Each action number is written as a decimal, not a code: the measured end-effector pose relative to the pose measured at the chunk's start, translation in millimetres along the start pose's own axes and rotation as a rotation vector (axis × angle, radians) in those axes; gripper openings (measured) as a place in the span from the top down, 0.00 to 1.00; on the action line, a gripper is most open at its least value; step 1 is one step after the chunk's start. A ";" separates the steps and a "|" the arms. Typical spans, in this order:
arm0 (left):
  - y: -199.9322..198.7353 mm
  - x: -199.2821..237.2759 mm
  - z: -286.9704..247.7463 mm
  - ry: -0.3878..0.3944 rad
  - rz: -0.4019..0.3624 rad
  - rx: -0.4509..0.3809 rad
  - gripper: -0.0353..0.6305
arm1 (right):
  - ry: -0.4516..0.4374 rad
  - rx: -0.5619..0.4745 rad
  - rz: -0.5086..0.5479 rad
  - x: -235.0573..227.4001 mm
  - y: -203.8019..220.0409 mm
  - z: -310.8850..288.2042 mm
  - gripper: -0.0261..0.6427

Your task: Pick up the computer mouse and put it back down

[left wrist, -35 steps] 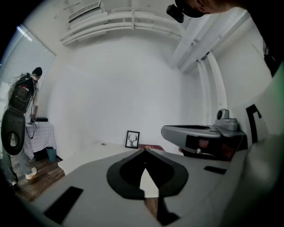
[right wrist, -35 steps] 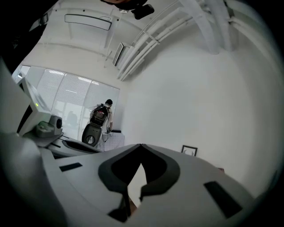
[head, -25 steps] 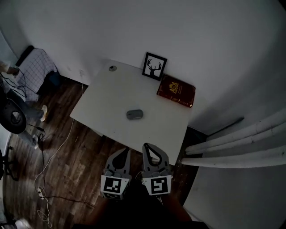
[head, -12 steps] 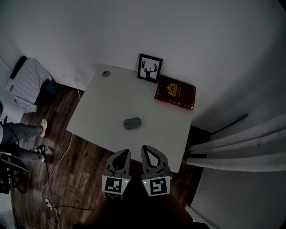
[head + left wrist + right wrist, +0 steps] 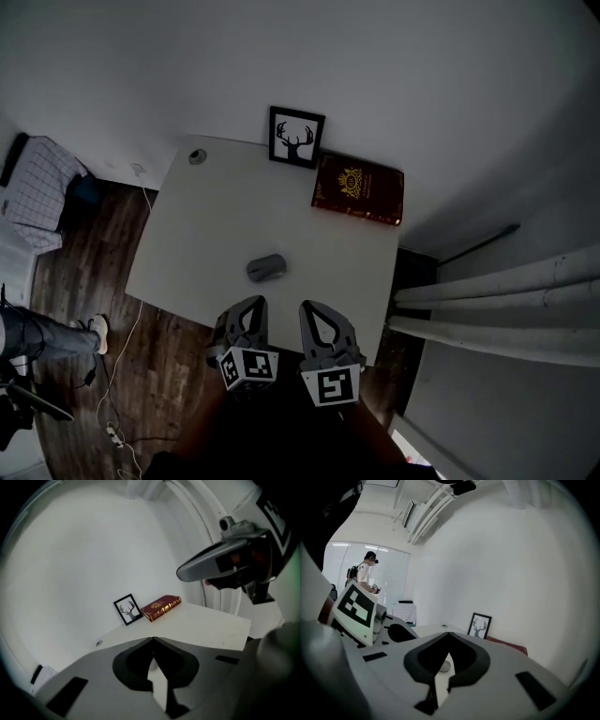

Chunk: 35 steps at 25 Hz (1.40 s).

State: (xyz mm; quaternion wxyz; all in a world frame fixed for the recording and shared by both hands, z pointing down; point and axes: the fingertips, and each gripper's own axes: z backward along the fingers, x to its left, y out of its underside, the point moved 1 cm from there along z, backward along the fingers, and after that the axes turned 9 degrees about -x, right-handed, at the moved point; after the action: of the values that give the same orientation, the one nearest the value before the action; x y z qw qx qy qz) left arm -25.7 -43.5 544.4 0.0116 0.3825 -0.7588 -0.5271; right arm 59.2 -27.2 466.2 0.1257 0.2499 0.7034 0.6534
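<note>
Near the mouse, all jaws together, empty.

A table stands against a wall, seen from above. At its back edge a framed picture stands upright by the wall. Just to the right of it, a book lies flat in the back right corner. A small round fitting sits in the back left corner. The computer mouse lies alone near the front edge, well apart from the book and picture. The left gripper and right gripper hang side by side over the front edge, the mouse just beyond the left one. Long pipes run to the right of the table. On the floor to the left lie a cable and, farther back, a draped cloth.
</note>
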 end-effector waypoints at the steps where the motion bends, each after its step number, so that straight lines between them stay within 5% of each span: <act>1: 5.9 2.3 -8.9 0.003 -0.034 0.018 0.94 | 0.006 0.011 -0.006 -1.4 4.2 -0.2 0.93; 3: 22.3 2.4 -27.7 0.054 -0.104 0.078 0.92 | 0.014 0.034 -0.016 -2.9 10.5 -1.1 0.93; 5: 41.8 -1.5 -46.8 0.134 -0.147 0.150 0.71 | 0.018 0.050 -0.025 -5.1 14.5 -3.3 0.93; 7: 56.6 -4.8 -62.1 0.207 -0.160 0.205 0.61 | 0.019 0.064 -0.027 -7.3 18.5 -6.2 0.93; 20: 103.0 -7.1 -112.8 0.449 -0.318 0.392 0.55 | 0.041 0.162 -0.067 -7.1 42.2 -27.5 0.93; 27: 115.2 -7.1 -132.3 0.540 -0.288 0.438 0.48 | 0.080 0.192 -0.075 -19.6 43.3 -39.9 0.93; 35: 118.8 -6.6 -141.1 0.717 -0.160 0.495 0.44 | 0.115 0.204 -0.078 -25.0 51.9 -42.1 0.93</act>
State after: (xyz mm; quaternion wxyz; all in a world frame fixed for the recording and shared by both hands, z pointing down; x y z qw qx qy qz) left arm -29.2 -133.2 705.7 0.1413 0.5897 -0.7784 -0.1627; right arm 68.8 -75.0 518.3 0.0845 0.1956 0.7814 0.5865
